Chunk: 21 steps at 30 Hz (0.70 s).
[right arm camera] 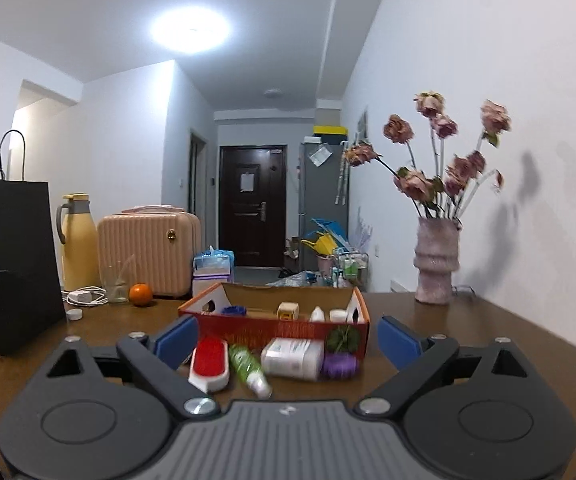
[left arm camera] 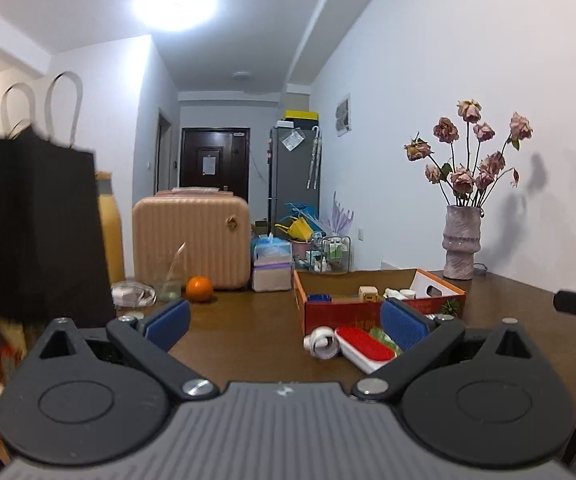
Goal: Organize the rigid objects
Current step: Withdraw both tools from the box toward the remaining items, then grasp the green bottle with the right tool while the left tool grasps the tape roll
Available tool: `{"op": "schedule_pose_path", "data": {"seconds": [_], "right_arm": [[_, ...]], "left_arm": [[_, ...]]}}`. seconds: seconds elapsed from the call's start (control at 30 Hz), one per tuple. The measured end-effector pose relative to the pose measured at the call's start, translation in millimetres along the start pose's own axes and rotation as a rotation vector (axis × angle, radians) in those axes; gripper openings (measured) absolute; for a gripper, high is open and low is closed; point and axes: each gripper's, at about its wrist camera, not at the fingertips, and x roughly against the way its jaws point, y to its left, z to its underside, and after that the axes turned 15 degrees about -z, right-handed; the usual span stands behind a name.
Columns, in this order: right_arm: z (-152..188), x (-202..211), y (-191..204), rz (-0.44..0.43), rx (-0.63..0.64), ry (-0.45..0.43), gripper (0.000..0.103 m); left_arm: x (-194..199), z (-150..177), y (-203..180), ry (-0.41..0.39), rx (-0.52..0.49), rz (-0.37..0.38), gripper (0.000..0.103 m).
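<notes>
Both hand-held grippers, left (left arm camera: 284,322) and right (right arm camera: 288,340), gaped wide and empty over the brown worktop (right arm camera: 467,320); beyond the red box (right arm camera: 272,330), a hallway door (right arm camera: 252,210).

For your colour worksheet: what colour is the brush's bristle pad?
Red, on a white body; right wrist view shows it best.

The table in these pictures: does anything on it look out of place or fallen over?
Yes. A red and white brush, a green tube, a white bottle and a purple spool lie loose on the table in front of the cardboard box, not inside it. The tube and the bottle lie on their sides.
</notes>
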Motion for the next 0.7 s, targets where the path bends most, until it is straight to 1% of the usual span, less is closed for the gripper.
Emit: {"op": "schedule_pose_path", "data": {"seconds": [0.07,0.1,0.2,0.23,0.3,0.37,0.53,0.6,0.67,0.7], "right_arm": [[14,13,12,0.014,-0.009,-0.013,0.098],[18,17,17,0.006,-0.011,-0.013,0.098],[31,25,33,-0.016,0.011,0.007,0.099],[35,26,38,-0.009,0.027,0.011,0.099],[41,24,46,-0.01,0.042,0.025,0.099],[46,17,48,-0.024,0.045,0.047,0.099],[55,-13,36,-0.013,0.016,0.102,0.097],[58,-26,28,-0.009,-0.003,0.13,0.094],[58,-42,18,-0.011,-0.014,0.167,0.087],[57,-49,13,-0.013,-0.021,0.18,0.087]], "left_arm": [[8,12,3,-0.012,-0.006,0.021,0.103],[8,16,2,-0.014,-0.029,0.032,0.103],[7,26,-11,-0.023,-0.119,0.027,0.103],[6,30,-14,-0.025,-0.124,0.025,0.103],[3,35,-15,-0.004,-0.116,0.033,0.103],[-4,40,-17,0.021,-0.124,0.05,0.103],[-30,53,-23,0.096,-0.159,0.032,0.103],[-43,55,-27,0.123,-0.177,0.024,0.103],[-61,53,-32,0.142,-0.205,0.011,0.103],[-71,51,-36,0.145,-0.212,0.012,0.103]]}}
